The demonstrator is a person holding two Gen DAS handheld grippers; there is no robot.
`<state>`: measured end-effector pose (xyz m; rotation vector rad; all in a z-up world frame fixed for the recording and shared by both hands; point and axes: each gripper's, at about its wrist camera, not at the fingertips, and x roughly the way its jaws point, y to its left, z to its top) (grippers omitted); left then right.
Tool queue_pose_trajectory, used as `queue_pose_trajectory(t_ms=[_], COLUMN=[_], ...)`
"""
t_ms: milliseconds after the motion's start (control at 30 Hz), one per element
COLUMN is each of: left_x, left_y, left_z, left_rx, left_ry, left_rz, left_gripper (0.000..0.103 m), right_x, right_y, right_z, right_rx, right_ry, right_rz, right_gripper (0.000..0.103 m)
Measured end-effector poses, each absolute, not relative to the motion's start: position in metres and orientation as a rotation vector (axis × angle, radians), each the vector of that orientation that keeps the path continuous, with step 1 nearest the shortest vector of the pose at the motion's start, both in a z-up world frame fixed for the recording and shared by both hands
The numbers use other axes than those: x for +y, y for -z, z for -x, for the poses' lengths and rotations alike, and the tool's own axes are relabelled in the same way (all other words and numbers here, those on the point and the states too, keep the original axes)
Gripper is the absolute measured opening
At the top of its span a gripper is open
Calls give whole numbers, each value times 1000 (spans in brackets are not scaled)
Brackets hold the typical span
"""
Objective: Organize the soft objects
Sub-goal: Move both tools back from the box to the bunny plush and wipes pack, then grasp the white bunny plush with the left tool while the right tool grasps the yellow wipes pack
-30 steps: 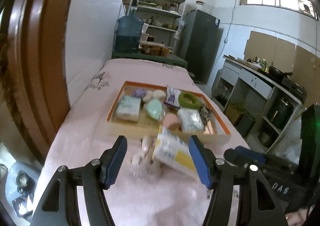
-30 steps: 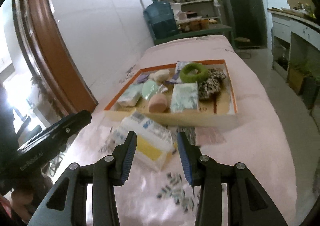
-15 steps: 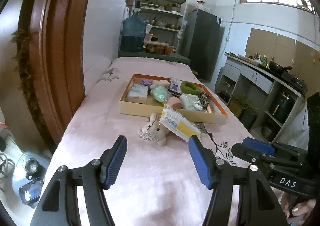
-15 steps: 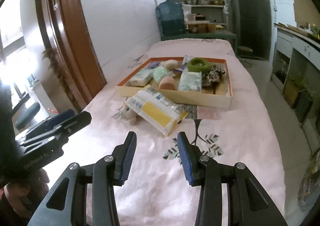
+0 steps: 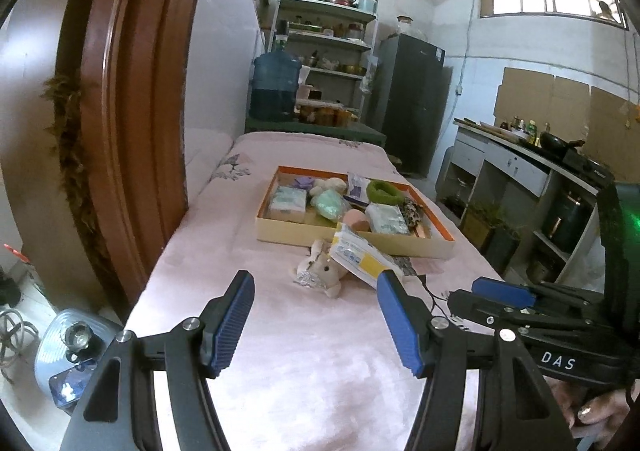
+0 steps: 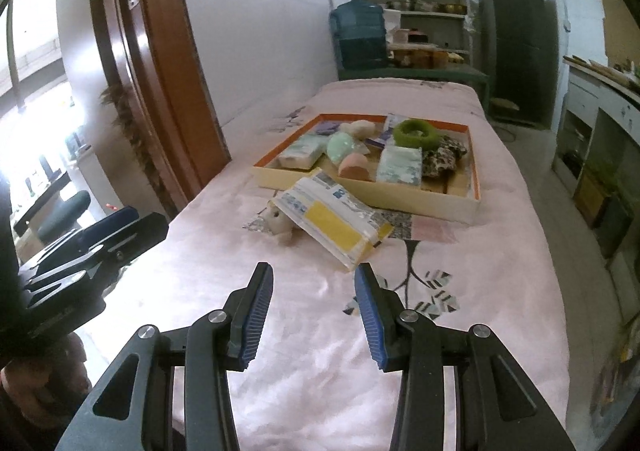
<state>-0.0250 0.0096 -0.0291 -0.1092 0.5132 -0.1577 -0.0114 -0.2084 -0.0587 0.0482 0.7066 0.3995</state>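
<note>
Your left gripper (image 5: 316, 321): two matte black, skeletal plastic arms with teardrop cut-outs, silver round-headed screws at the joints, and ribbed royal-blue rubber pads (image 5: 233, 325) on the inner face of each finger. Your right gripper (image 6: 314, 321): the same black frame, silver screws and ridged blue pads (image 6: 370, 321); seen side-on from the left camera, its body carries white "DAS" lettering and a green glow on its upper housing. Your hand (image 5: 592, 409) at the right handle shows a glossy fingernail; no sleeve is visible.
</note>
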Motion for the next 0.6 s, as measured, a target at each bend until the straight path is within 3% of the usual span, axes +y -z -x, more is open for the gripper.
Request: queue_pose_trajectory(t_ms=[133, 233, 600], left_x=[11, 10, 17], left_y=[27, 27, 42], left_z=[24, 22, -2], left_rx=[508, 509, 564], left_ry=[154, 161, 184], left_rz=[109, 111, 163], left_gripper=[63, 63, 63], right_x=[-200, -195, -178], right_y=[58, 58, 79], right_z=[8, 7, -8], right_rx=[708, 710, 747], right_ry=[-416, -420, -400], right_rz=[-30, -13, 138], right_gripper=[45, 54, 65])
